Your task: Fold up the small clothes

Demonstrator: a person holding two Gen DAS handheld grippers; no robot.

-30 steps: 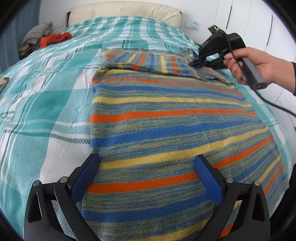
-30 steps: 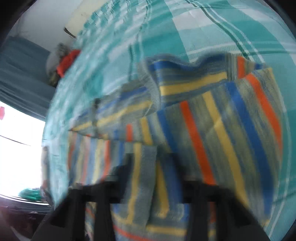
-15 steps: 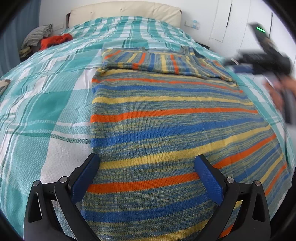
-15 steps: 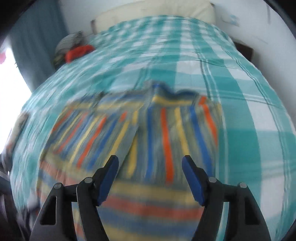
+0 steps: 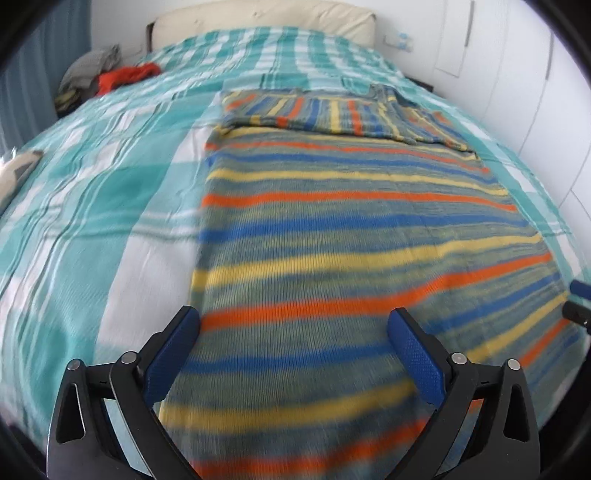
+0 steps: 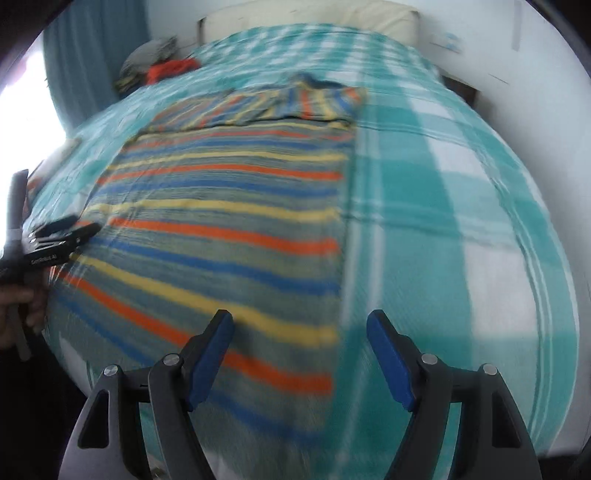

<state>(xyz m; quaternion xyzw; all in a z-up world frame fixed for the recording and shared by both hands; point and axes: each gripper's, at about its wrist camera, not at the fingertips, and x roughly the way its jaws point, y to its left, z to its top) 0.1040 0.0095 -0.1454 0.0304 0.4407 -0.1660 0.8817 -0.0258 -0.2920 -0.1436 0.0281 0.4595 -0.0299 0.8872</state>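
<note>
A knitted sweater (image 5: 332,240) (image 6: 221,229) with blue, yellow and orange stripes lies flat on the teal plaid bedspread (image 5: 92,184). Its sleeves (image 5: 332,114) (image 6: 295,103) are folded across the far end. My left gripper (image 5: 293,317) hangs open over the near hem, towards its left side, with nothing between its fingers. The right gripper (image 6: 299,319) hovers over the sweater's near right edge; its jaws are opening and hold nothing. In the right wrist view the left gripper (image 6: 62,236) shows at the sweater's left edge, held by a hand (image 6: 18,306).
A pile of red and grey clothes (image 5: 125,77) (image 6: 166,70) sits at the bed's far left corner. A cream headboard (image 5: 266,18) closes the far end. White cupboard doors (image 5: 517,74) stand to the right, a blue curtain (image 6: 96,55) to the left.
The right gripper let go of the folded sleeve at the far right, opened, and swept back to the sweater's near right edge. The left gripper shifted slightly and stayed open.
</note>
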